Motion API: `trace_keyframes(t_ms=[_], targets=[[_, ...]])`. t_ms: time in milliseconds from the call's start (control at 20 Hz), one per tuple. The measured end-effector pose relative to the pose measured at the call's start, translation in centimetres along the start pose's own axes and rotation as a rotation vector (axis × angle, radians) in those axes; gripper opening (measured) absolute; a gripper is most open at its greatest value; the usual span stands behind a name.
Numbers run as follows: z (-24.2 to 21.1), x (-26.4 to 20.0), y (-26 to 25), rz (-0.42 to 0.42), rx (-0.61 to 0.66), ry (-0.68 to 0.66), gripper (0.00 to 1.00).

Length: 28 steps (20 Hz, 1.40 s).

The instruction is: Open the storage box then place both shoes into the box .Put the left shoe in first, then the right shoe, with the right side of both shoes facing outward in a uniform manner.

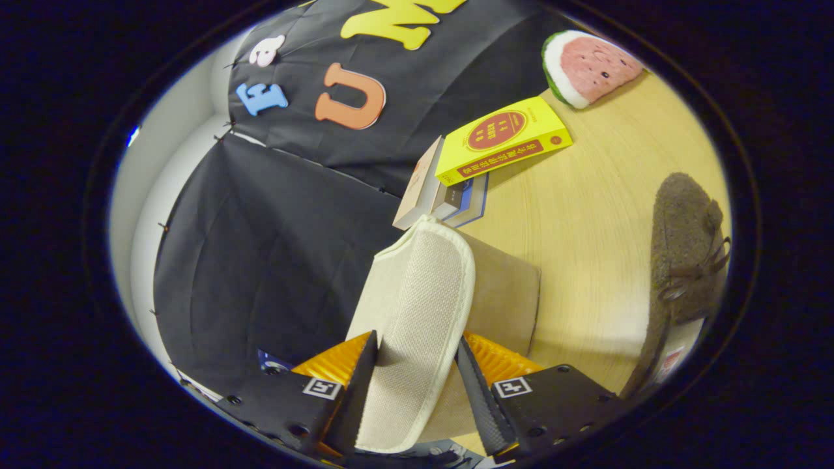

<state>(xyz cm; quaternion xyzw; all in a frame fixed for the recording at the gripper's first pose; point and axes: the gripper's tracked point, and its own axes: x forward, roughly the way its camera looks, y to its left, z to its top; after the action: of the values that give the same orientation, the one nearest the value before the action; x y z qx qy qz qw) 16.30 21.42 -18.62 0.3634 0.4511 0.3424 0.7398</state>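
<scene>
The desk (586,260) takes up most of the right side, pale wood and tilted in this view because the gripper is rolled over; on it, far from the fingers, sits a stack of books (456,176) with a yellow one on top, and further off a watermelon-slice toy (586,65); over on the right lies a dark fuzzy shoe (684,254) with a little bow, still out on the desk and well apart from the fingers.

Between the fingers is the cream slipper (417,312), woven fabric with a pale trim, sticking out ahead of the gripper (417,384) and lifted off the desk as far as I can tell; behind it there's a beige fabric thing (508,299) that could be the storage box or its lid, honestly can't tell which, and can't tell if it's open.

So progress-wise: I'd say early-to-middle; one shoe is picked up and on its way, nothing looks placed inside a box yet, and the dark shoe is still waiting; whether the cream one is the left shoe I can't say.

Fingers: partly closed, both pressing on the slipper's sides, one on each edge; looks like a firm pinch across its width, with the slipper's far end hanging free.
</scene>
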Motion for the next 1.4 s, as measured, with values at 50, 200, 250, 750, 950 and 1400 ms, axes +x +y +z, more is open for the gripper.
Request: trace_keyframes(t_ms=[50,200,250,750,950,1400], targets=[[0.0,-0.5,0.2,-0.009,-0.012,-0.005,0.72],[0.7,-1.9,0.6,-0.059,-0.078,-0.054,0.55],[0.8,-2.3,0.9,-0.081,-0.096,-0.057,0.48],[1.3,-4.3,8.9,-0.065,-0.221,-0.105,0.10],[1.5,-3.8,14.4,-0.049,-0.267,-0.116,0.10],[0.6,3.4,25.7,-0.017,-0.336,-0.096,0.14]])
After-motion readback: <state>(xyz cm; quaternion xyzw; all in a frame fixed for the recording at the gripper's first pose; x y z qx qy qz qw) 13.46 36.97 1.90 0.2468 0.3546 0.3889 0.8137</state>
